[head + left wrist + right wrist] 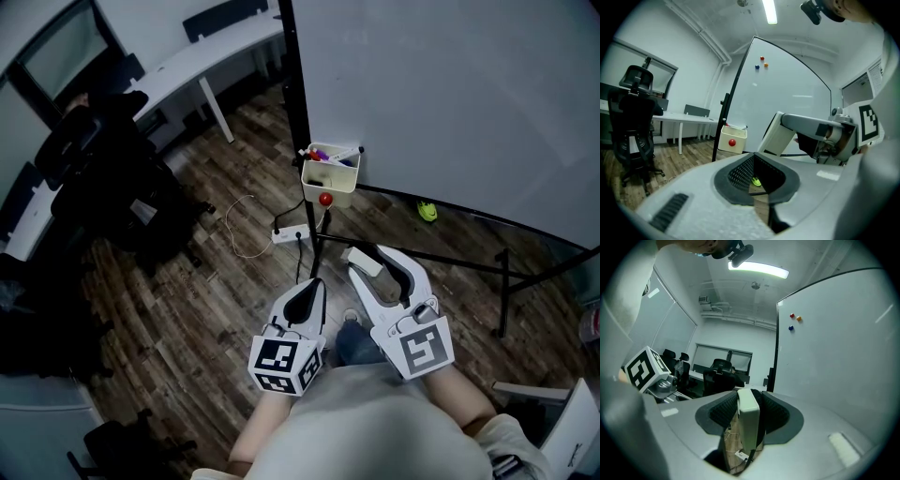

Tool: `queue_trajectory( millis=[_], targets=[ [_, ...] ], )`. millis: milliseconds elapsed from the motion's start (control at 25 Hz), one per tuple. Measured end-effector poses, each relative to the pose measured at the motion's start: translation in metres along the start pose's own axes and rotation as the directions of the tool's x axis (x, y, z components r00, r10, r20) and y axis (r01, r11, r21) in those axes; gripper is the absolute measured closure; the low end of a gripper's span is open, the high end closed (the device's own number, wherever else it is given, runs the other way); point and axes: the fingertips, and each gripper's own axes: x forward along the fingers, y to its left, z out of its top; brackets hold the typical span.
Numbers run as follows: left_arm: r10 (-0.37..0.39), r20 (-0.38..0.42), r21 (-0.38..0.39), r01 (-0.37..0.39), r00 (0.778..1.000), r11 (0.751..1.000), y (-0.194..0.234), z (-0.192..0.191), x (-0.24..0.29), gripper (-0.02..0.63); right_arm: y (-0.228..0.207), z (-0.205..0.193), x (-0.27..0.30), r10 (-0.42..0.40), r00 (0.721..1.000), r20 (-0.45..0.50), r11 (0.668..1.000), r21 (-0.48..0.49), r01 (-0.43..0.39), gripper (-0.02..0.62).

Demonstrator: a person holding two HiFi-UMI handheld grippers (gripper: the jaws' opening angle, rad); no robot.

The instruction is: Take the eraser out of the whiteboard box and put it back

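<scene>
The white eraser stands on edge between the pads of my right gripper, which is shut on it and held level a little short of the whiteboard. In the right gripper view the eraser fills the middle of the jaws. The cream whiteboard box hangs on the board's left post, with several markers inside and a red ball on its front. My left gripper hangs beside the right one, its jaws a narrow gap apart with nothing between them. In the left gripper view the box lies ahead to the left.
The board's black stand legs spread over the wood floor. A power strip with a cable and a small green object lie near them. A black office chair and a white desk stand at the left.
</scene>
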Motion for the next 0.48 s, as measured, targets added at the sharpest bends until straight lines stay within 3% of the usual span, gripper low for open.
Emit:
queue_trajectory(
  millis=[480],
  targets=[
    [0.030,-0.012,0.012,-0.030,0.999,0.999,0.023,0.010,0.021,0.604,-0.017,-0.002,0.040,0.034,0.999,0.013,0.999,-0.009,-0.034,0.423]
  ],
)
